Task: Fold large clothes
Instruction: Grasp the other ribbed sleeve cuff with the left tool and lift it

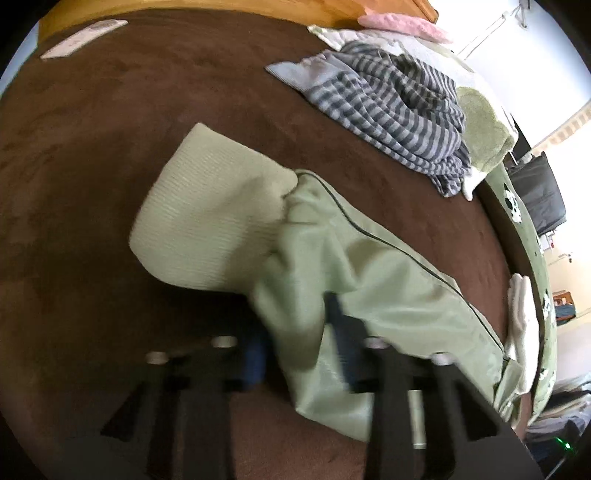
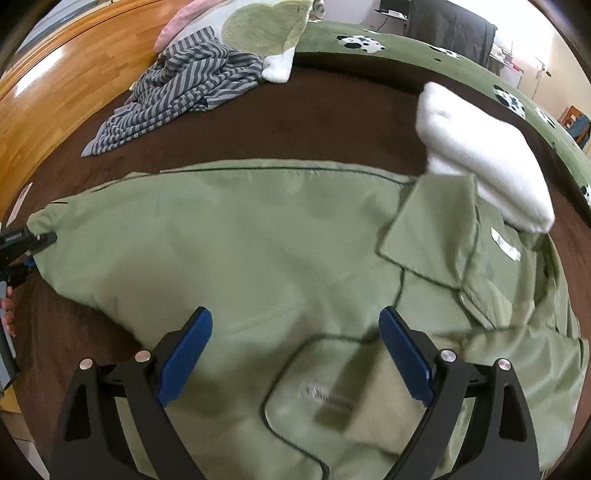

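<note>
A pale green jacket point(image 2: 258, 251) lies spread on the brown bedcover point(image 2: 332, 118), its white fleece collar point(image 2: 480, 155) at the right. My right gripper point(image 2: 295, 314) hangs open just above the jacket's front, over its outlined chest pocket point(image 2: 332, 387), holding nothing. My left gripper point(image 1: 295, 332) is shut on the green sleeve point(image 1: 369, 266), just behind the cream ribbed cuff point(image 1: 207, 214); the view is blurred. In the right wrist view, the left gripper point(image 2: 44, 238) pinches bunched fabric at the jacket's far left end.
A crumpled grey striped garment point(image 1: 388, 110) point(image 2: 184, 85) lies at the far side of the bedcover. Beside it are a green-and-white pillow point(image 2: 266, 33) and a green patterned blanket point(image 2: 443, 55). A flat pale card point(image 1: 81, 38) lies near the wooden edge point(image 2: 55, 81).
</note>
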